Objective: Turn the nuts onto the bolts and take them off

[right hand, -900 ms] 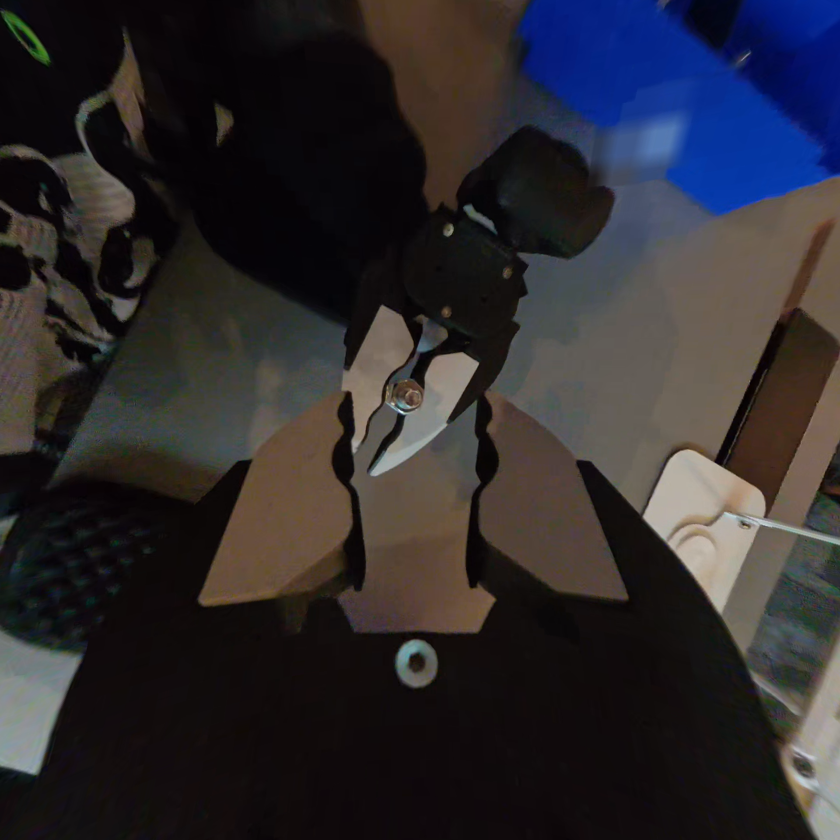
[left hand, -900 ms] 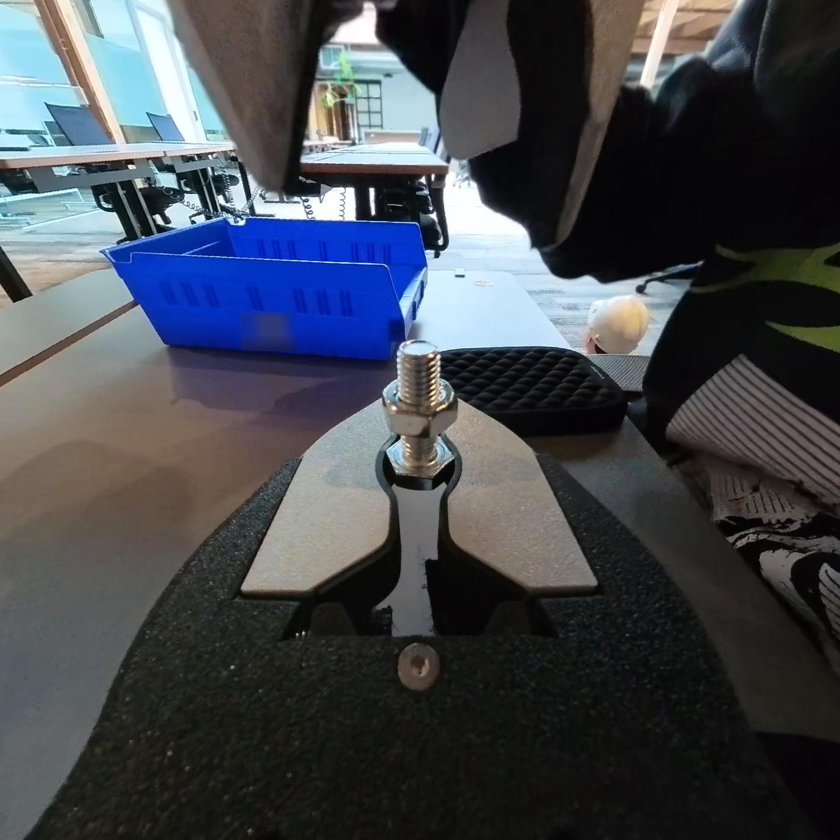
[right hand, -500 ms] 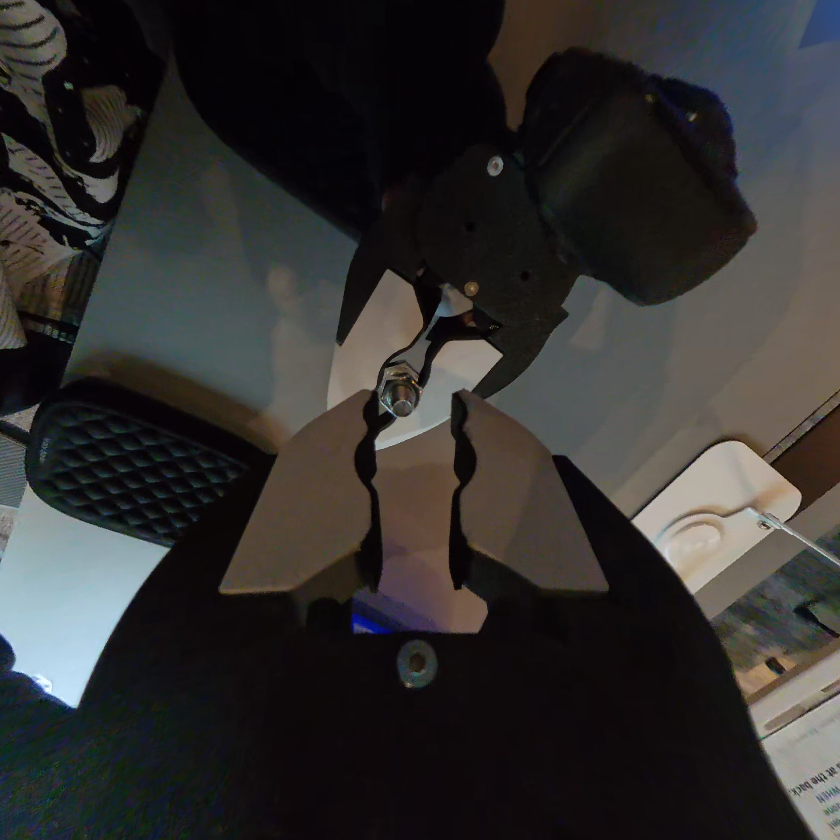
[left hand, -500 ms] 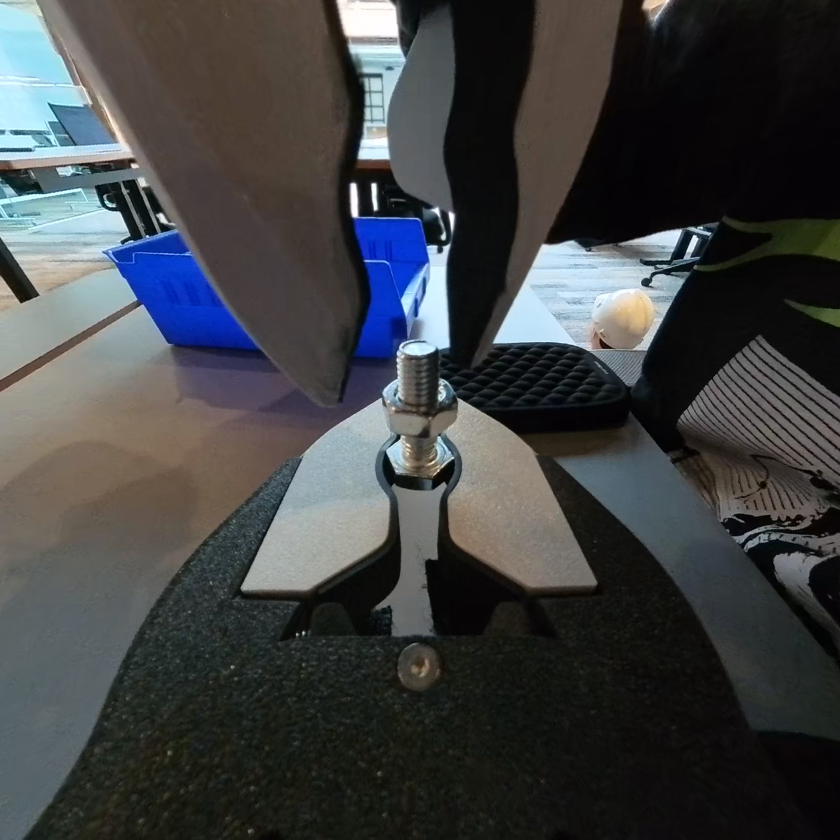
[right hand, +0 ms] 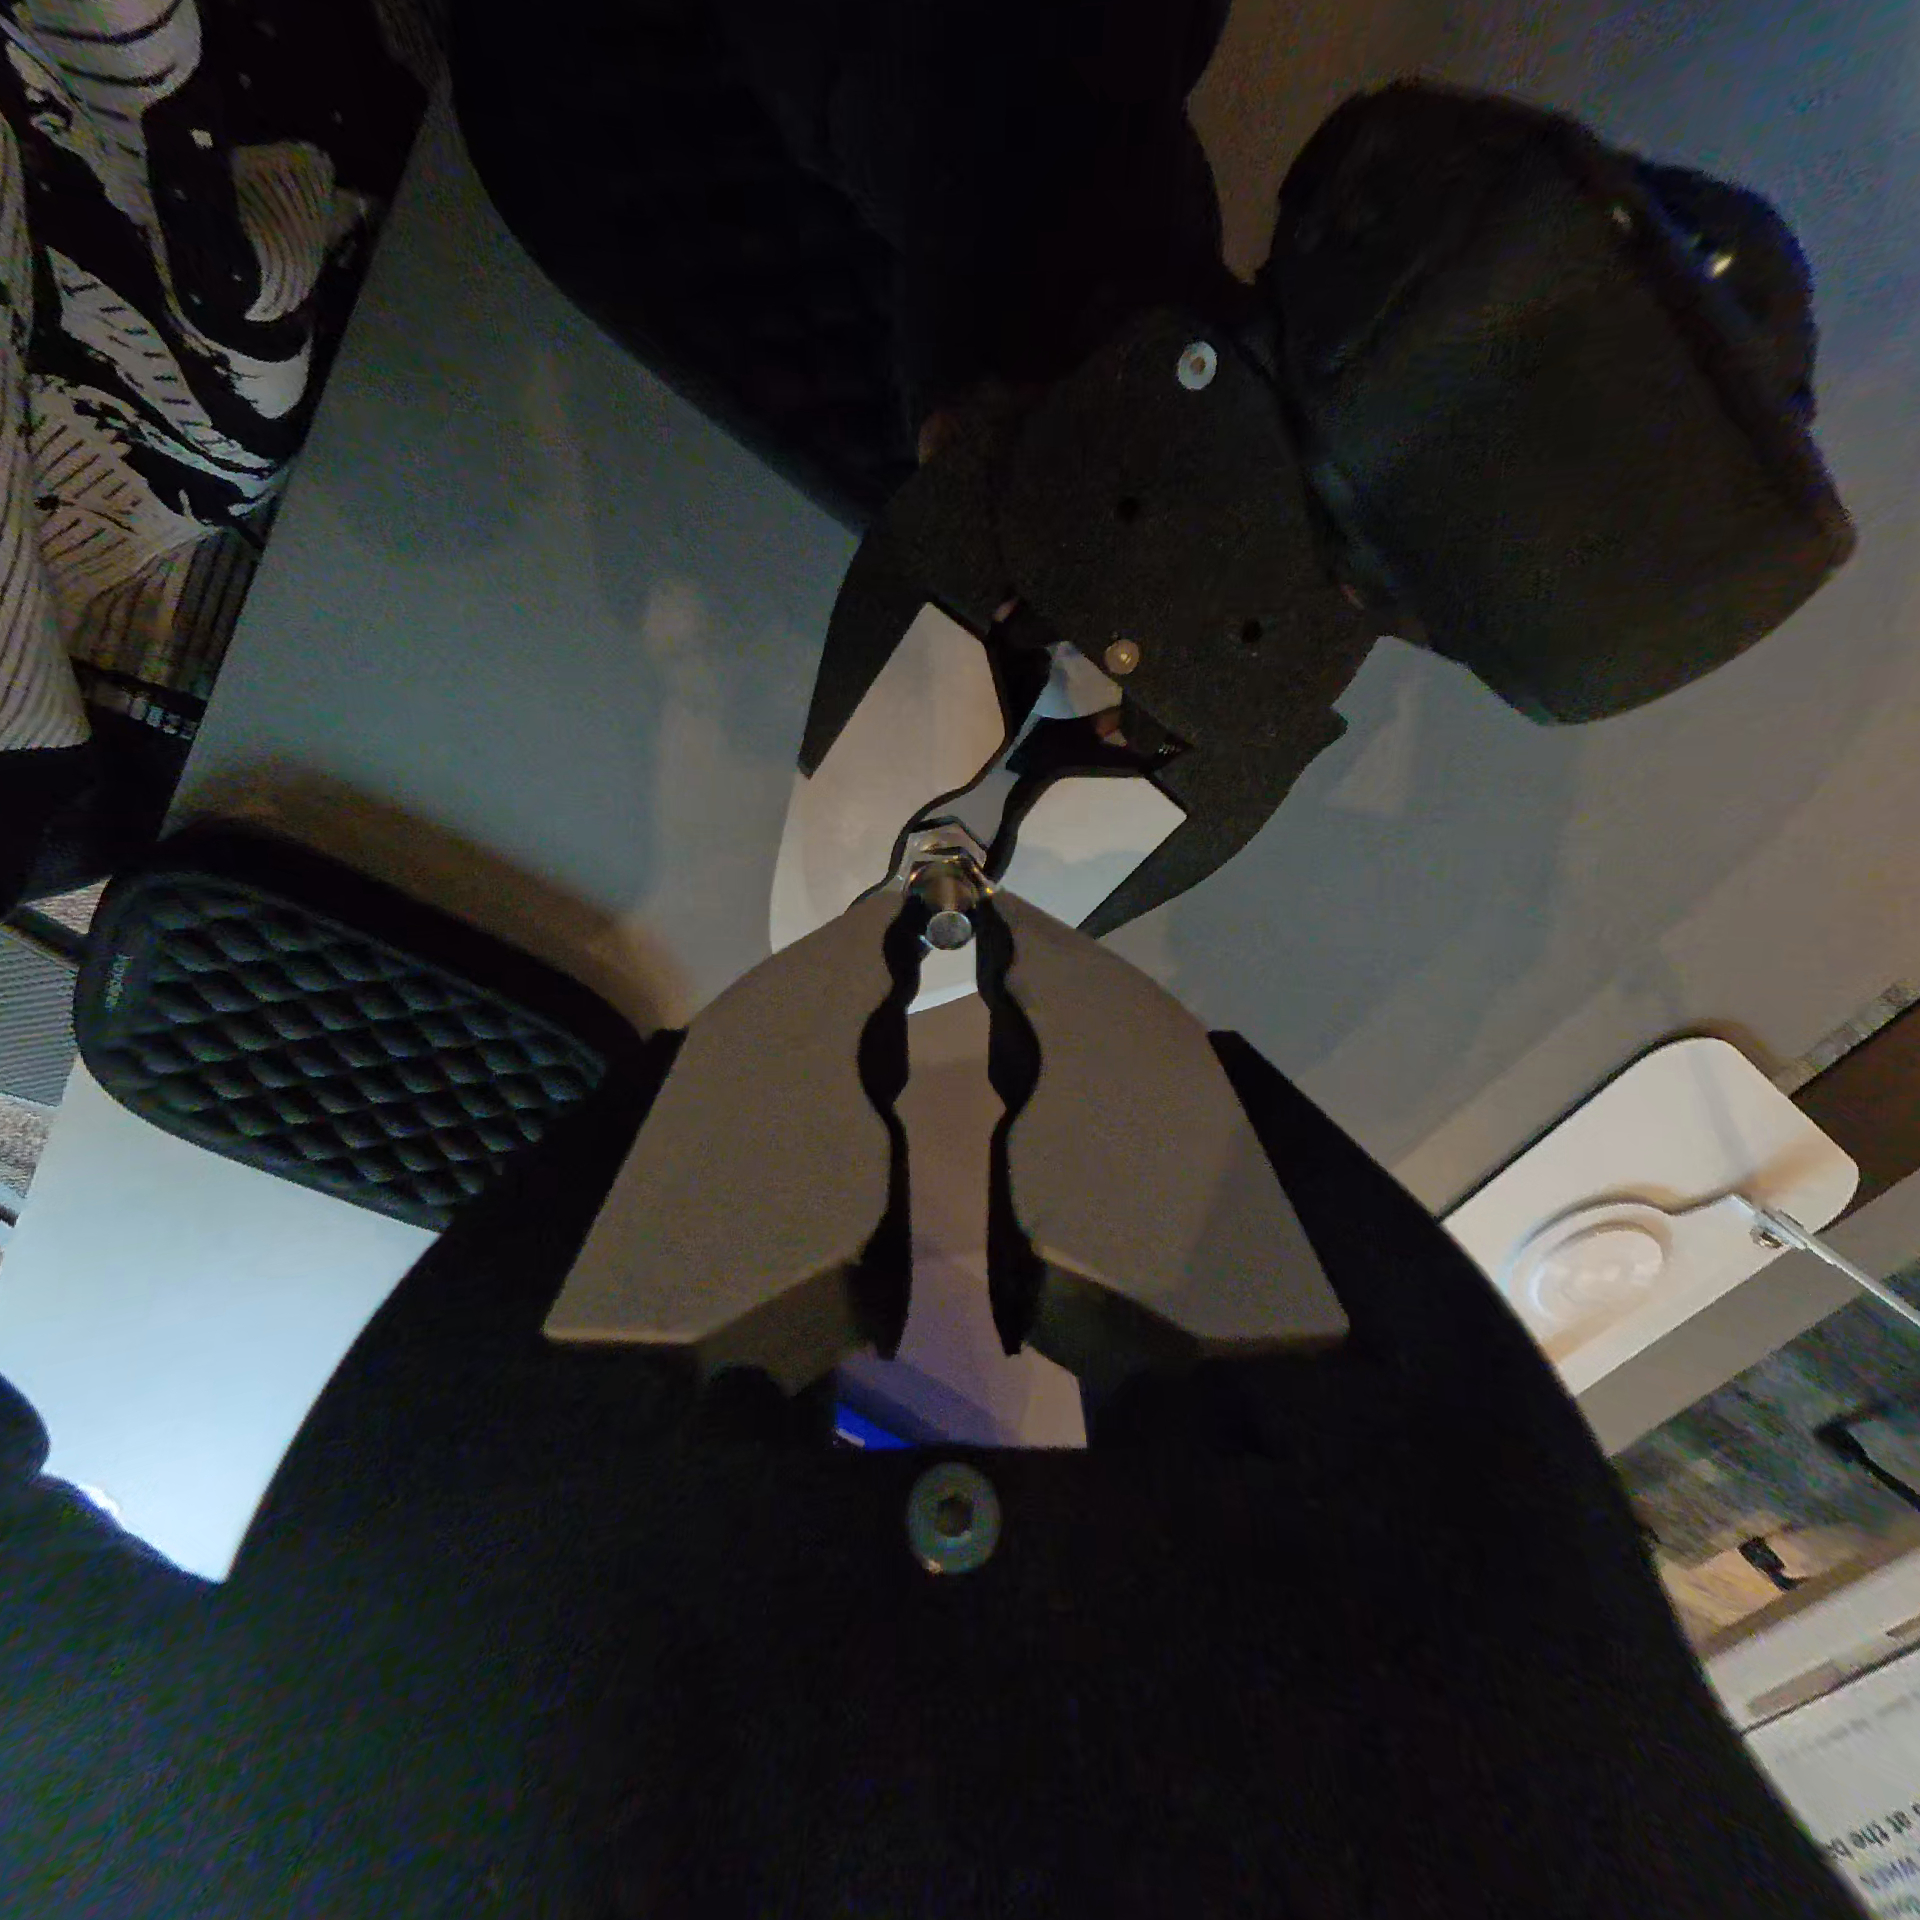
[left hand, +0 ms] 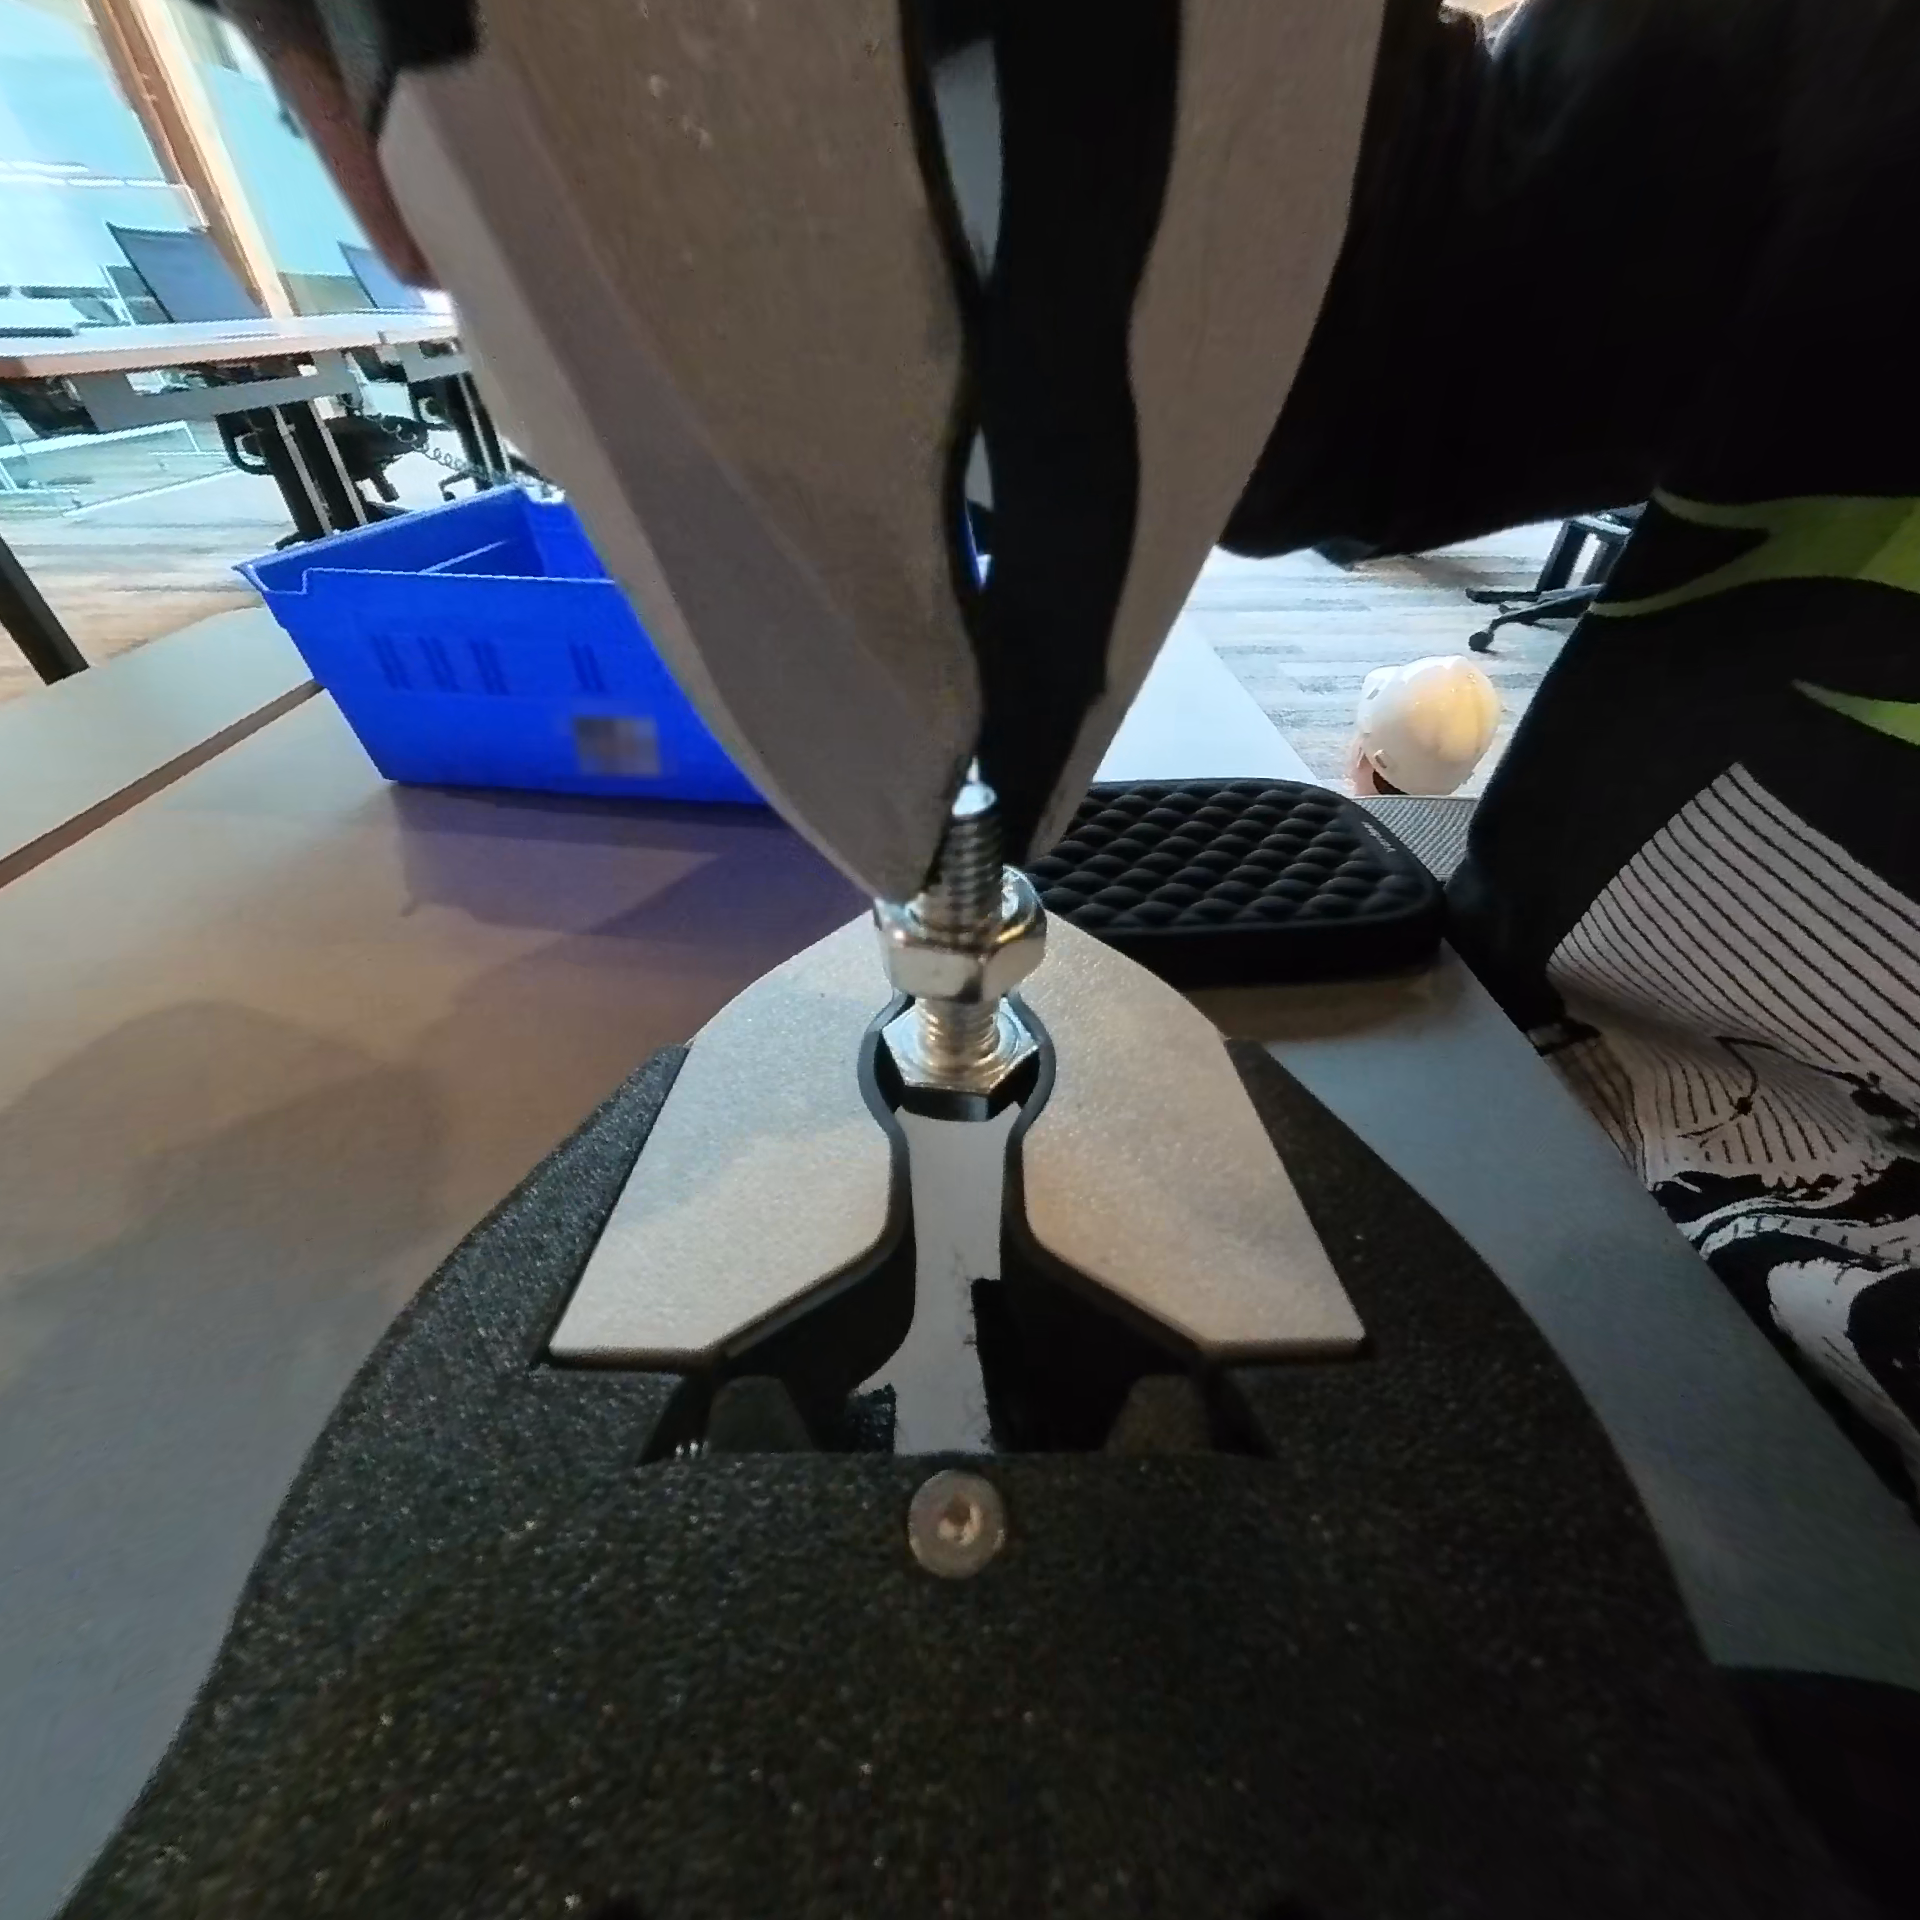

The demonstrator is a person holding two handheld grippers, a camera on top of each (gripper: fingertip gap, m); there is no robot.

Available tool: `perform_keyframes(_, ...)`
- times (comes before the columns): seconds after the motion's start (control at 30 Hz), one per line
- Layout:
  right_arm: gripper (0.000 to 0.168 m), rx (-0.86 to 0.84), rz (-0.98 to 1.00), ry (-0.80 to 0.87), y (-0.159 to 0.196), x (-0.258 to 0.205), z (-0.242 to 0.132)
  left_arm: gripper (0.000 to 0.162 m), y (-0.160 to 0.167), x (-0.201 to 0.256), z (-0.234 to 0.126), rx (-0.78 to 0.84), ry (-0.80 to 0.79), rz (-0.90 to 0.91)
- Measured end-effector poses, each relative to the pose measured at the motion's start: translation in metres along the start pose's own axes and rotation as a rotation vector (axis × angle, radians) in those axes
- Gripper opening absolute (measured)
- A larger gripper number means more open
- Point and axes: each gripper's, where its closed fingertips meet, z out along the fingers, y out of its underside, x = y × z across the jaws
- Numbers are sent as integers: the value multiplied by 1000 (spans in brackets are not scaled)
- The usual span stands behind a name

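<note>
Since half a second ago the right gripper (left hand: 961, 821) has come down from 12 o'clock and narrowed, so its tips now flank the threaded end of the bolt (left hand: 961, 1023), just above the nut (left hand: 958, 940). Whether they actually pinch the thread or only sit beside it, I cannot tell; a narrow gap remains between its fingers higher up.

From the left wrist view, the left gripper (left hand: 958, 1070) is nearly closed around the bolt's hexagonal head, holding the bolt upright at the middle of the picture, with the nut threaded partway down the shank and a little thread showing below it. That view alone shows the blue bin (left hand: 488, 686) at 10 o'clock on the grey worktop (left hand: 312, 987), a blurred patch on its front wall, and a white hard hat (left hand: 1429, 722) on the floor at 2 o'clock.

From the right wrist view, looking down along the bolt's end (right hand: 945, 927), the right gripper (right hand: 945, 925) has its fingertips either side of it, with the left gripper (right hand: 951, 831) beyond. Only here does a white plastic piece (right hand: 1652, 1184) appear at 4 o'clock, and a printed sheet (right hand: 1849, 1745) at 5 o'clock. The black quilted pad (right hand: 332, 1049) lies at 9 o'clock, touching neither gripper; it bears a small mark too tiny to make out.
</note>
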Motion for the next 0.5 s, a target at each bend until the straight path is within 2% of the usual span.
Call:
perform_keyframes(0.17, 9, 3, 5, 2, 3, 0, -1, 14, -2, 0, 1, 25, 13, -33)
perform_keyframes(0.2, 9, 3, 11, 6, 4, 0, -2, 20, -3, -1, 1, 33, 10, -38)
perform_keyframes(0.27, 9, 1, 27, 10, 8, 1, -4, 46, -4, -6, 2, 42, -13, -52)
perform_keyframes(0.33, 9, -3, 44, 26, 13, 2, -9, 63, -2, -10, 3, 30, -35, -59)
perform_keyframes(0.4, 9, -7, 66, 39, 20, 2, -14, 70, 0, -11, 5, 16, -51, -50)
perform_keyframes(0.5, 9, -23, 121, 67, 38, 0, -25, 69, -1, -11, 4, 18, -53, -41)
